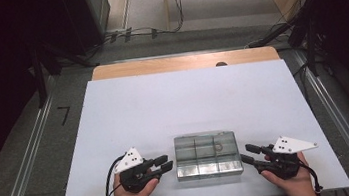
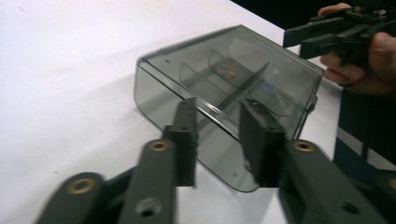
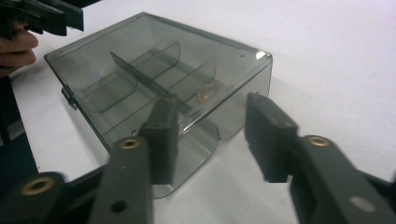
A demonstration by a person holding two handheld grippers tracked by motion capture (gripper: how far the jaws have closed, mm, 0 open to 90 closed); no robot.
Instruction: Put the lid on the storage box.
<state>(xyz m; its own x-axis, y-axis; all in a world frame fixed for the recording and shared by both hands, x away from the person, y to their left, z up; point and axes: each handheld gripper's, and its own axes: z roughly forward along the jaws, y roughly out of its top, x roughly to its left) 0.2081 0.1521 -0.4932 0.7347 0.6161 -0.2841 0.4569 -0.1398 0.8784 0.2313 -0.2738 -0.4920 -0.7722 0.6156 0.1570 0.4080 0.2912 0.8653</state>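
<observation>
My worktop (image 1: 163,104) is a white sheet over a wooden top (a bare wood strip shows along its far edge). On it, near my edge, sits a clear compartment box (image 1: 208,155) with a small ring (image 1: 218,147) inside.

A clear smoky box (image 1: 208,155) — lid shut, divided into compartments — lies flat near the table's front edge; a small ring (image 1: 217,147) sits inside.
</observation>
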